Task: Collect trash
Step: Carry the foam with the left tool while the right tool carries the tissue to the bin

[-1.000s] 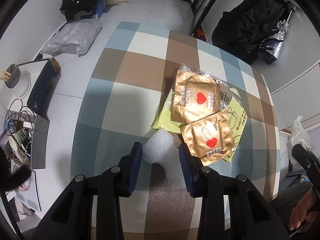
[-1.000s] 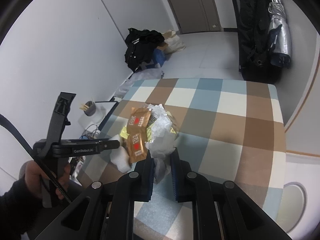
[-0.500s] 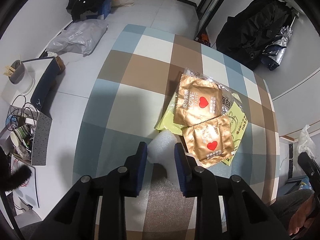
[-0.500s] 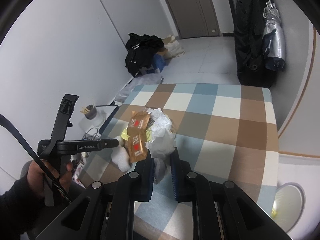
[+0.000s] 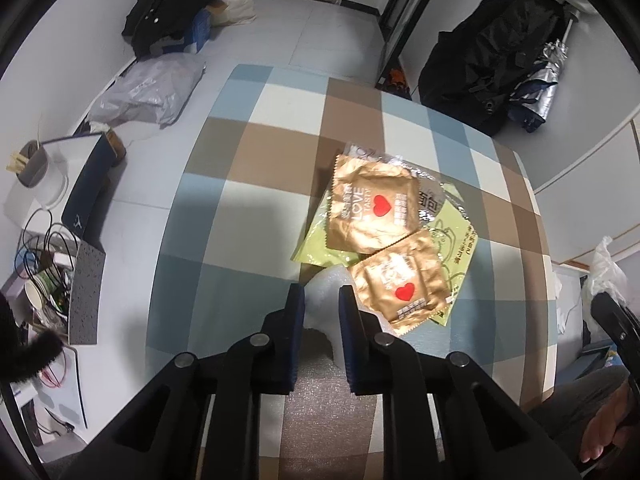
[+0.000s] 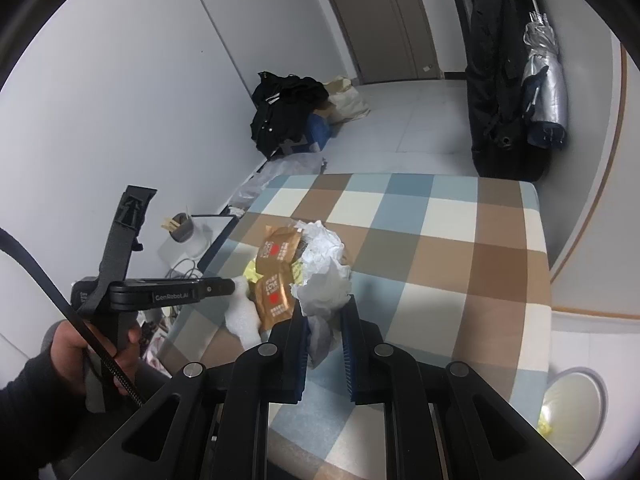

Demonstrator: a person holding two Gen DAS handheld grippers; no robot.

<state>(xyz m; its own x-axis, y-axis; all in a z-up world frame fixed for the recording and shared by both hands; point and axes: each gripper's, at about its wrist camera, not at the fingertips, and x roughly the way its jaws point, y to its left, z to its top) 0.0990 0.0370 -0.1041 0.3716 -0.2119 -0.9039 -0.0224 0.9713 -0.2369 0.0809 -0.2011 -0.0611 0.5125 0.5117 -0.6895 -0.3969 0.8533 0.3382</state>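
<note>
On the checked tablecloth [image 5: 248, 184] lies a heap of trash: two gold heart wrappers [image 5: 372, 208] [image 5: 400, 284], a green wrapper [image 5: 320, 240] and a clear one [image 5: 430, 196]. My left gripper [image 5: 321, 296] points down at the heap's near edge. Its jaws are closing on a white foam piece [image 5: 326, 282], which fills the gap between the pads. In the right wrist view the foam [image 6: 240, 316] hangs below the left gripper [image 6: 224, 286]. My right gripper [image 6: 324, 312] is shut on crumpled white paper [image 6: 324, 264] beside the gold wrappers [image 6: 276, 272].
A white bin [image 6: 572, 400] stands on the floor at the table's near right. Black clothes [image 5: 172, 4], a grey bag [image 5: 148, 92], dark luggage [image 5: 488, 68] and a folded umbrella [image 6: 548, 80] ring the table. A cup [image 5: 34, 162] and cables [image 5: 44, 244] sit left.
The left jaws have narrowed around the white foam piece until both pads meet it. The right gripper keeps its hold on the crumpled paper and has barely moved.
</note>
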